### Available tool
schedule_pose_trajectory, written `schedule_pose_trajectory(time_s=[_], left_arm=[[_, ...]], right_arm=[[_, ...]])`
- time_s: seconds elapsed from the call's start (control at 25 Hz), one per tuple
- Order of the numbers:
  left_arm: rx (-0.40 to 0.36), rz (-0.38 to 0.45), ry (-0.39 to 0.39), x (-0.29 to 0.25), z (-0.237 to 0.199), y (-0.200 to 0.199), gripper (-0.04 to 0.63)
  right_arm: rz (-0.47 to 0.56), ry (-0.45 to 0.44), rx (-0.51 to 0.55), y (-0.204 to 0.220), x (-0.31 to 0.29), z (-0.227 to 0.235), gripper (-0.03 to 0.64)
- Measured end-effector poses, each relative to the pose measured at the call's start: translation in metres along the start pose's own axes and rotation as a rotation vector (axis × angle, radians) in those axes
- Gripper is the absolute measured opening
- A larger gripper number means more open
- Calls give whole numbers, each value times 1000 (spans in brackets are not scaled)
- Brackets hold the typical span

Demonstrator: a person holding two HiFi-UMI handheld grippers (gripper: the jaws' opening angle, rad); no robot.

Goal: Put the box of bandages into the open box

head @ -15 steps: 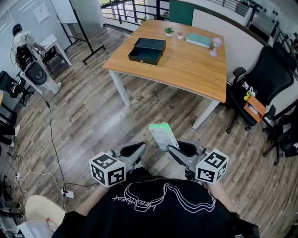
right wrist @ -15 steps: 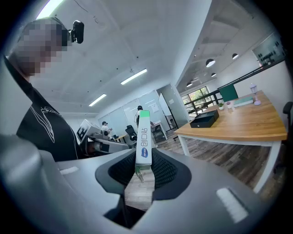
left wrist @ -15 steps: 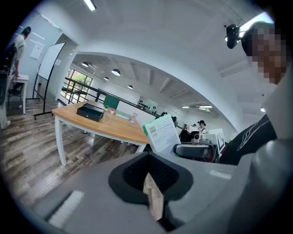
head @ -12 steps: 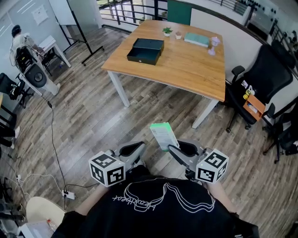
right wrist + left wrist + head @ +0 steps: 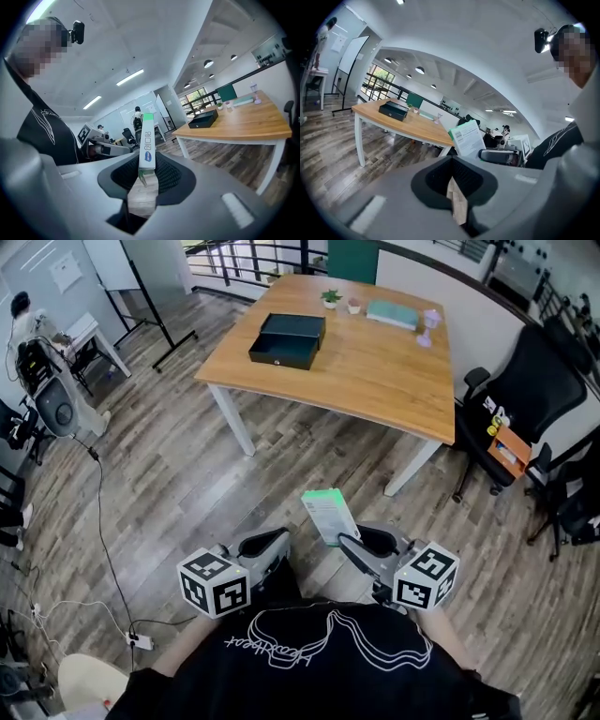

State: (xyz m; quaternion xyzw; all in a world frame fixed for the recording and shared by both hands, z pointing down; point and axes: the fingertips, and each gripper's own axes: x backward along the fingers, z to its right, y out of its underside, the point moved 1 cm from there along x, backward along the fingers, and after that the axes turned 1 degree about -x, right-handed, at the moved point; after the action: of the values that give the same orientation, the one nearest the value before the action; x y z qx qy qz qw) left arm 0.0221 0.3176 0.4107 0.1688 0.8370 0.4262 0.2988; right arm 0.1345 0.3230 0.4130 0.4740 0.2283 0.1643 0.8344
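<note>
Flat card box of bandages (image 5: 329, 515): white face with fine dark print, green band at the far end; narrow side white with a blue oval mark.
Open rectangular box (image 5: 287, 339): black inside and out.
Wooden tabletop (image 5: 375, 381): warm honey-orange grain, on white legs.
Grey-shelled right claw (image 5: 347, 542): black ribbed inner pads; cube white with black square markers.
Grey-shelled left claw (image 5: 272, 542): same grey and black; cube likewise black on white.
Plank floor (image 5: 178, 484): grey-brown, streaked boards.
Person's shirt (image 5: 319, 662): black with a white line drawing.
Swivel office chair (image 5: 530, 395): black.
Thin flat slab on the tabletop (image 5: 392, 314): pale teal.
</note>
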Motion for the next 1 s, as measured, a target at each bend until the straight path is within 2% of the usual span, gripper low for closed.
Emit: schedule_pose_trajectory(time_s=[0.24, 0.44, 0.72, 1.0], left_arm=[[64, -5, 1, -6, -65, -16, 2], [98, -9, 9, -12, -140, -44, 2], [94, 18, 20, -20, -239, -119, 2], [78, 13, 25, -23, -295, -165, 2]], right_arm=[[-36, 7, -39, -9, -57, 22, 117], [-69, 15, -60, -28, -126, 50, 117], [-73, 25, -35, -87, -231, 87, 115], [-65, 46, -5, -131, -286, 109, 115]])
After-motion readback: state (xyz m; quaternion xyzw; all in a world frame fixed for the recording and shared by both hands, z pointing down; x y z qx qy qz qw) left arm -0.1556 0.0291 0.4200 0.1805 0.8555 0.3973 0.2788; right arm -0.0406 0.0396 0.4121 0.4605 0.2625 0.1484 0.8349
